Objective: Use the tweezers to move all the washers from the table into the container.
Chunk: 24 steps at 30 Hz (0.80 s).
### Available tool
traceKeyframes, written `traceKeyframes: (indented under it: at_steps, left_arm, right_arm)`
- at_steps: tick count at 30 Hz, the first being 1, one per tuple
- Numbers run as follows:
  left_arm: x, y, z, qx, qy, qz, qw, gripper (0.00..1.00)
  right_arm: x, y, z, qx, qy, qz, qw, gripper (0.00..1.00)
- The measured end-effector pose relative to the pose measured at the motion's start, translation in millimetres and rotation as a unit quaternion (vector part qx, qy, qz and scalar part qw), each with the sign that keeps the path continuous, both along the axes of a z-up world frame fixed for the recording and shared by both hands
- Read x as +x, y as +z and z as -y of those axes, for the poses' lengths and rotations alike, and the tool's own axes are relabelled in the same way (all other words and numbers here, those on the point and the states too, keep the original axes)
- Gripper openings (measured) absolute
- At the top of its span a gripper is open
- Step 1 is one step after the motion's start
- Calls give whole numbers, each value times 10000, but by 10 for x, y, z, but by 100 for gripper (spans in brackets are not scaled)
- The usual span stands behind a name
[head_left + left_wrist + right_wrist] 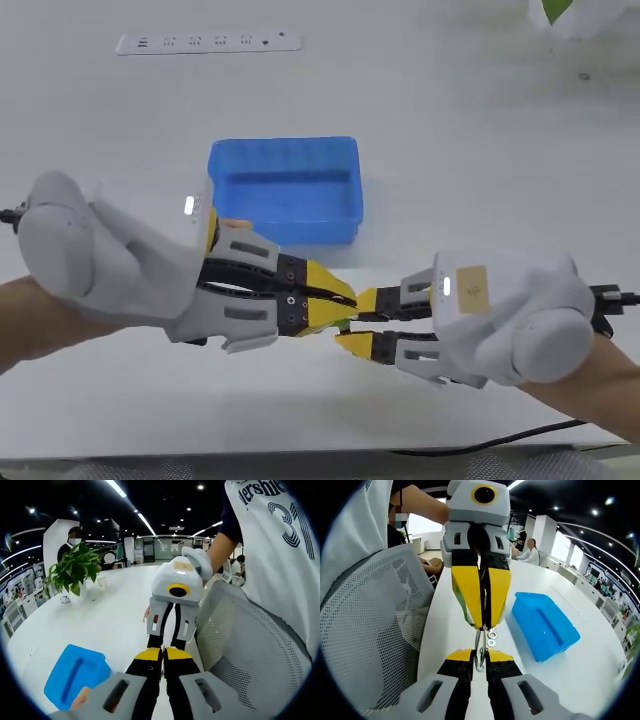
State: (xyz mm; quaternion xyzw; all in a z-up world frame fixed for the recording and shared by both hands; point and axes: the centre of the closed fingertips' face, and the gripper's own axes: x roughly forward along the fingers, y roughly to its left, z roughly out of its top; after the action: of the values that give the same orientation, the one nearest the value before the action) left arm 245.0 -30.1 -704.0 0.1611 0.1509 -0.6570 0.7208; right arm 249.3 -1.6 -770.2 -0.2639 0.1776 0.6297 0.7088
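Tweezers (478, 641) clamped between the closed jaws of the right gripper (480, 657), metal legs running straight forward from its tips. Left gripper (483, 623) faces it head-on, jaws pressed together, tips meeting the far end of the tweezers; can't tell if it actually grips them. Two washers (491, 639) lie on the white table (447, 630) just right of the tweezers in the right gripper view, right beside the left gripper's tips. Blue container (545, 625) sits forward-right of the right gripper, apart from the washers. Mesh chair (375, 625) to its left.
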Motion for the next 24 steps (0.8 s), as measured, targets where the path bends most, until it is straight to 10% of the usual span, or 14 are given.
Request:
traceKeyframes:
  at_steps: [24]
  left_arm:
    - [37, -96, -18, 124, -30, -115, 9999, 5]
  right_arm:
    - [21, -113, -13, -24, -69, -281, 9996, 11]
